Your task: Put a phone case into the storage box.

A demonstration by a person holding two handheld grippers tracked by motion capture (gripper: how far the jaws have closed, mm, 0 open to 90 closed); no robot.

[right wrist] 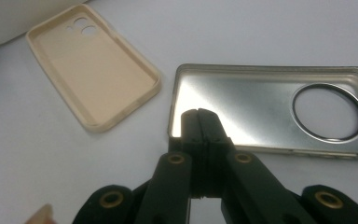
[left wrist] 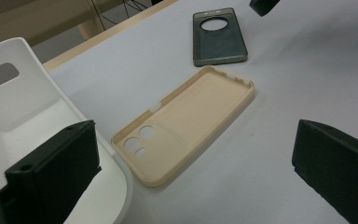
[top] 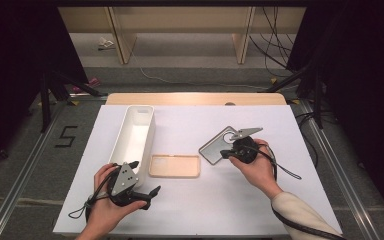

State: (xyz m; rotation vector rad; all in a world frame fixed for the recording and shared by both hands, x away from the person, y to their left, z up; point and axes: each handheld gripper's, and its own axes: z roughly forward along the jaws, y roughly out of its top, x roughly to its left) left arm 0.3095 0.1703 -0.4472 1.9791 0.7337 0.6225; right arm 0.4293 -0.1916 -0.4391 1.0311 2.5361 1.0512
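- Left gripper [top: 147, 192]: black body, a grey three-cornered plate with small dark holes on top, and a black cable looping off behind the hand on the side away from the white tray [top: 121, 145].
- Its jaws are chunky black blocks with ribbed faces, one showing a small screw hole.
- Right gripper [right wrist: 198, 114]: black too, with the same grey plate, brass-coloured rivets at the jaw pivots, and a thin black cable trailing away from the tray.
- A cream sleeve [top: 300, 215] covers the right forearm.
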